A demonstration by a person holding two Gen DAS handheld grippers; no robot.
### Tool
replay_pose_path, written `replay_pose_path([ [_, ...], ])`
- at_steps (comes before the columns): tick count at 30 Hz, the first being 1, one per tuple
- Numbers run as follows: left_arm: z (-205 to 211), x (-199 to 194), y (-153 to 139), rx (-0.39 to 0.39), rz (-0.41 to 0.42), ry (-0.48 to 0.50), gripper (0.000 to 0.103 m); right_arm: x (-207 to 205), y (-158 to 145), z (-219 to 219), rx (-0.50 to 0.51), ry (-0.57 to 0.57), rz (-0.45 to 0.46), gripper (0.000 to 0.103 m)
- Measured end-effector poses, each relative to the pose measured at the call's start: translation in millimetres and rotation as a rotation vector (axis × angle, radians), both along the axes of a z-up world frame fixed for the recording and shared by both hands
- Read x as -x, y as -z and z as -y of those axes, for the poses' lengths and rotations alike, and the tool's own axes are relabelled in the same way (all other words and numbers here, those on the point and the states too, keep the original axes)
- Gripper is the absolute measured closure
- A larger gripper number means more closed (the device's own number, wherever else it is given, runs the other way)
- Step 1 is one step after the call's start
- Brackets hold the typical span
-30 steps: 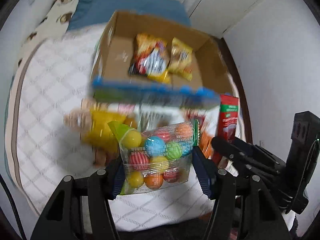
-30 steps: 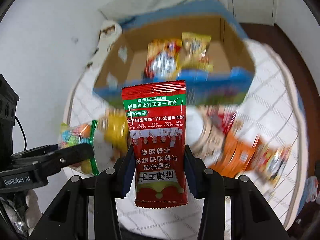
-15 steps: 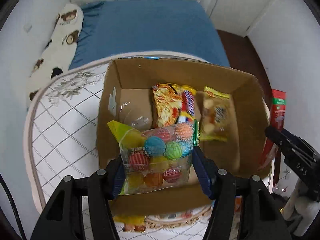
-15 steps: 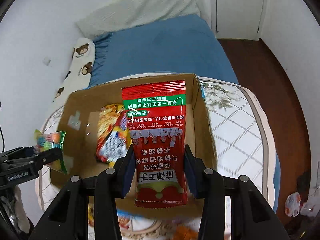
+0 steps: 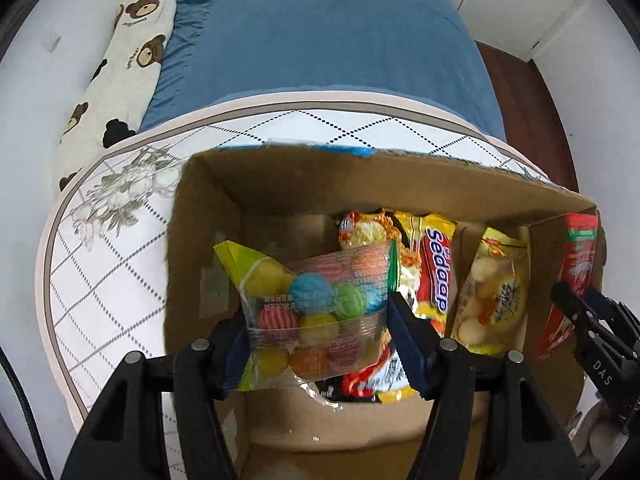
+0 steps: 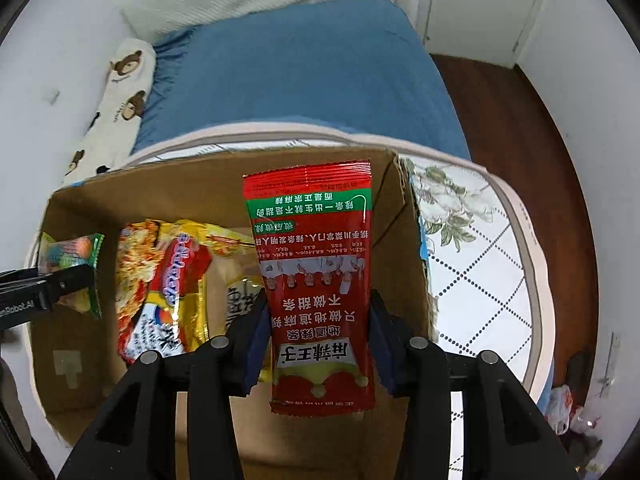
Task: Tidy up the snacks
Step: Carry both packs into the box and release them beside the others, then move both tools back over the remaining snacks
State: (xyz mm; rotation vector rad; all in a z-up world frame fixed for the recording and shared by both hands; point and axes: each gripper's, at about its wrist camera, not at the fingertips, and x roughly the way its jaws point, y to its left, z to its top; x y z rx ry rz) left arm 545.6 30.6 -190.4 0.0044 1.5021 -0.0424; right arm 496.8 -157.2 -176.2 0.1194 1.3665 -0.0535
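Note:
My left gripper is shut on a clear bag of coloured candy balls and holds it over the left part of an open cardboard box. My right gripper is shut on a red snack packet and holds it upright over the right part of the same box. Inside the box lie a noodle packet and a yellow snack bag. The right gripper with its red packet shows at the right edge of the left wrist view. The left gripper shows at the left edge of the right wrist view.
The box stands on a round table with a white diamond-patterned cloth. Behind it is a bed with a blue sheet and a bear-print pillow. A wooden floor lies to the right.
Both grippers have moved forward from above the loose snacks on the table to over the open box, and lower toward it. Each keeps its hold on its packet.

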Motion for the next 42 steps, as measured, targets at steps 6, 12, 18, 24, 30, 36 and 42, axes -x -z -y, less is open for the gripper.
replay_pose_path([
  [6, -6.0, -6.4, 6.1, 0.051, 0.035, -0.028, 0.021, -7.0, 5.3, -12.0, -0.018, -0.016, -0.012, 0.008],
  [12, -8.3, 1.0, -7.3, 0.047, 0.076, -0.025, 0.021, -3.8, -0.6, -22.5, 0.001, -0.027, -0.004, 0.008],
  [18, -9.0, 24.7, -22.0, 0.044, 0.103, -0.025, 0.021, 13.8, -18.1, -31.8, -0.005, -0.027, 0.028, 0.008],
  [24, -7.6, 65.7, -45.6, 0.041, 0.177, -0.014, 0.021, 45.0, -43.7, -41.6, 0.006, -0.040, 0.084, 0.008],
  [30, -1.3, 111.3, -70.8, 0.037, 0.252, 0.003, 0.021, 78.0, -67.0, -40.2, 0.024, -0.047, 0.147, 0.008],
  [36, 1.3, 148.1, -92.6, 0.047, 0.311, -0.002, 0.021, 114.3, -91.8, -42.2, 0.028, -0.055, 0.197, 0.008],
  [42, -0.4, 181.1, -113.7, 0.068, 0.352, -0.006, 0.021, 154.3, -114.4, -43.3, -0.004, -0.056, 0.235, 0.008],
])
